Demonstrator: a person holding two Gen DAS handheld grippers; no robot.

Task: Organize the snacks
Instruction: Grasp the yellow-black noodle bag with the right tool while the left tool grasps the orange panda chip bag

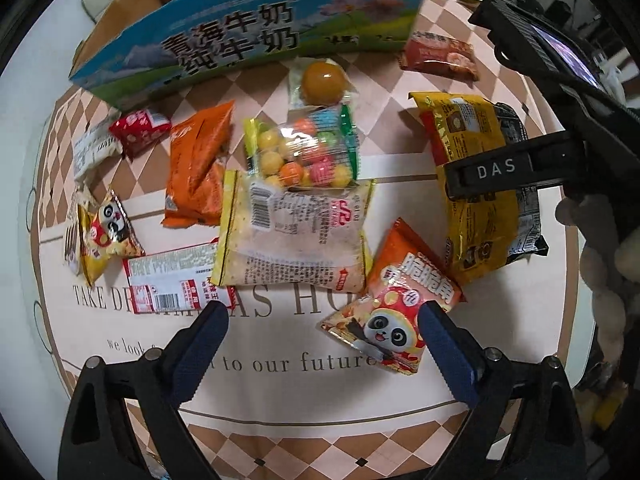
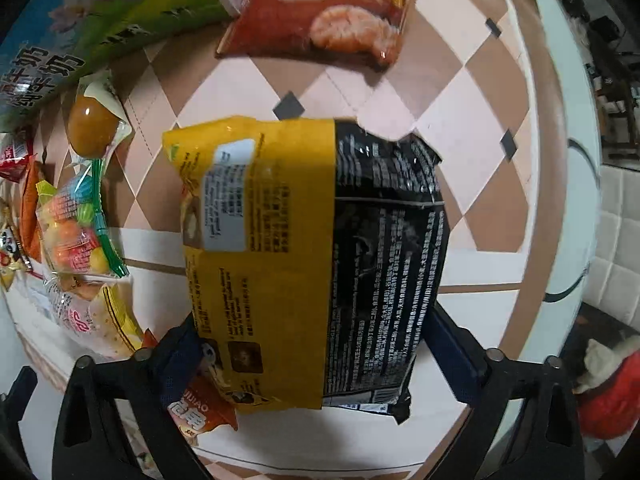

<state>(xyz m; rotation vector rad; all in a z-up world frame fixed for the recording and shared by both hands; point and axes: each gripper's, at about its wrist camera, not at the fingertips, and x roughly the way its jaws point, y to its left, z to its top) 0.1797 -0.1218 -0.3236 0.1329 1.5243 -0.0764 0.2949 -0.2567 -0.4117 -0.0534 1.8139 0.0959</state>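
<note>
Left wrist view: the left gripper points down at the table, its jaws spread wide with nothing between them.
Panda packet: lies flat by the right-hand blue pad, at about 3 o'clock from the jaw gap; whether it touches the pad cannot be told.
Clear printed bag: at 12 o'clock from the left gripper, partly under the candy ball bag.
Milk box: at the far edge, with loose snacks scattered before it.
Yellow and black packet: at 2 o'clock, lying on the table.
Right wrist view: the right gripper has its jaws spread on either side of the yellow and black packet; the pads do not visibly press on it.
Red-orange pouch: at 12 o'clock beyond that packet, apart from it.
</note>
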